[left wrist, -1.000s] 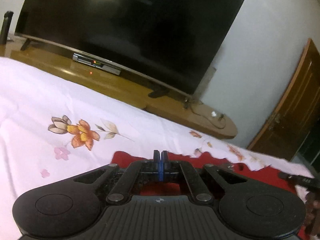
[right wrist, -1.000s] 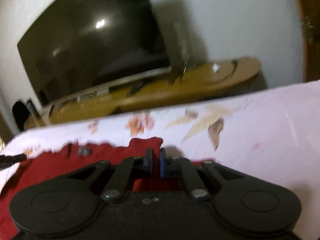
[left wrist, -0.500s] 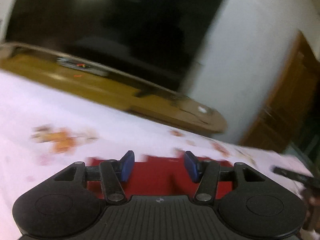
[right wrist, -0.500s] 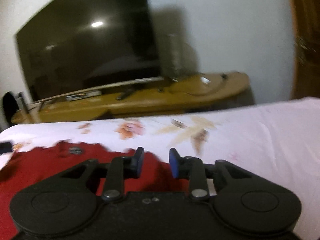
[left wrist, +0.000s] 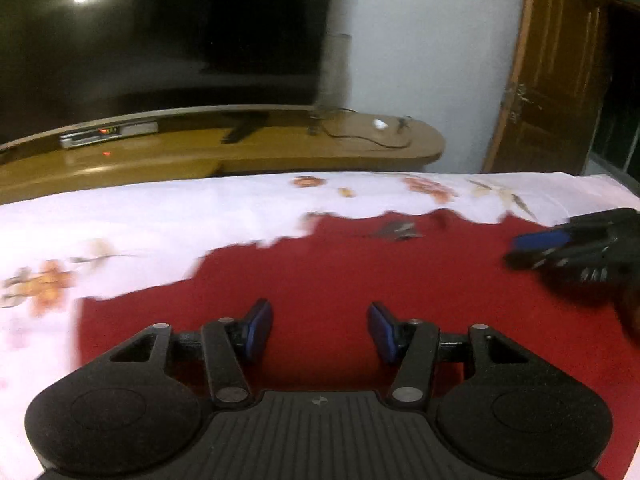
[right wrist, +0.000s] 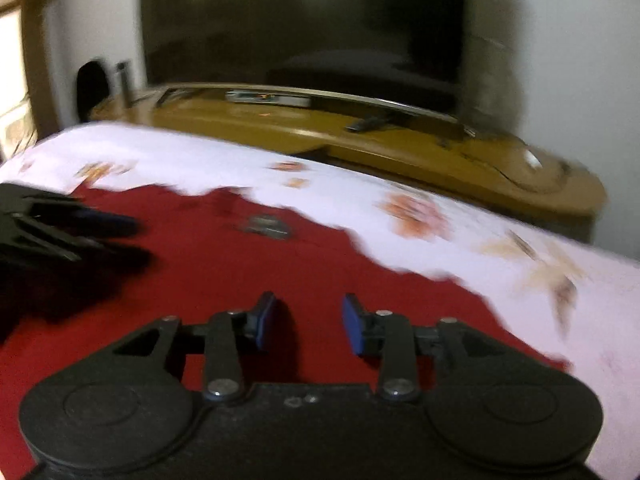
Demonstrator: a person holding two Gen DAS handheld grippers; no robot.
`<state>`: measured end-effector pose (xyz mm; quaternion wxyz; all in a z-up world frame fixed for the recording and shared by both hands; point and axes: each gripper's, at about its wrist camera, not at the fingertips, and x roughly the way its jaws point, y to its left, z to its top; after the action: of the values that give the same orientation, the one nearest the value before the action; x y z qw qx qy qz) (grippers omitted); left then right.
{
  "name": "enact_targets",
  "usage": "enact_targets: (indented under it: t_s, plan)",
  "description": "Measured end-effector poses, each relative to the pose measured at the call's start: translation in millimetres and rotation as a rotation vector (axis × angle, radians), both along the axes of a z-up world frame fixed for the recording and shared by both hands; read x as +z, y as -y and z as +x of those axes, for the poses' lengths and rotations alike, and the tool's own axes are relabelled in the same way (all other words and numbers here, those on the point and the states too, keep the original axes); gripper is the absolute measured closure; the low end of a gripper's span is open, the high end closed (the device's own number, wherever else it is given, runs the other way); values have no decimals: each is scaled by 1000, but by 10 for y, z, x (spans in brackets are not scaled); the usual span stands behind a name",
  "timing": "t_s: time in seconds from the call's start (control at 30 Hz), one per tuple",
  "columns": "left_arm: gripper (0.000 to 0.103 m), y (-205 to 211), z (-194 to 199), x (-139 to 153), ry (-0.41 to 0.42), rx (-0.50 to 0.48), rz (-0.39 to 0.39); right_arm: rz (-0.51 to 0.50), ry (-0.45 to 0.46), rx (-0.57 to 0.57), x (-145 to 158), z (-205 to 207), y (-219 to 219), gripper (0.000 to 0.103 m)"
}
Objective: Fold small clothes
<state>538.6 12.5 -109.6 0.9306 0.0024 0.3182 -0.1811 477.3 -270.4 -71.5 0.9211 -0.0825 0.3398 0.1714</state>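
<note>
A red garment (left wrist: 340,272) lies flat on a white floral bedsheet (left wrist: 140,216); it also shows in the right wrist view (right wrist: 240,268). A small grey tag (left wrist: 396,231) sits near its far edge, and shows in the right wrist view (right wrist: 266,226) too. My left gripper (left wrist: 320,330) is open and empty just above the cloth. My right gripper (right wrist: 308,320) is open and empty above the cloth. Each gripper shows at the edge of the other's view: the right one (left wrist: 576,248), the left one (right wrist: 48,228).
Beyond the bed stands a wooden TV bench (left wrist: 240,148) with a large dark TV (left wrist: 160,40) and a set-top box (left wrist: 108,134). A brown door (left wrist: 560,72) is at the right. The white sheet (right wrist: 520,240) extends to the right of the garment.
Both grippers went from shut on the red garment's edge to open, letting it go. Both have pulled back over the cloth and swung toward each other.
</note>
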Motion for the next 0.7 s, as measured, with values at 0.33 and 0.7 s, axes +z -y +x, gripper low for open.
enact_targets:
  t_s: [0.33,0.7]
  plan:
    - [48,-48,52,-20,0,36,14,15,27,-106,-86,18,549,73]
    - [42,124,-292,223,16,62,38,111,85,-41,213,-383,289,69]
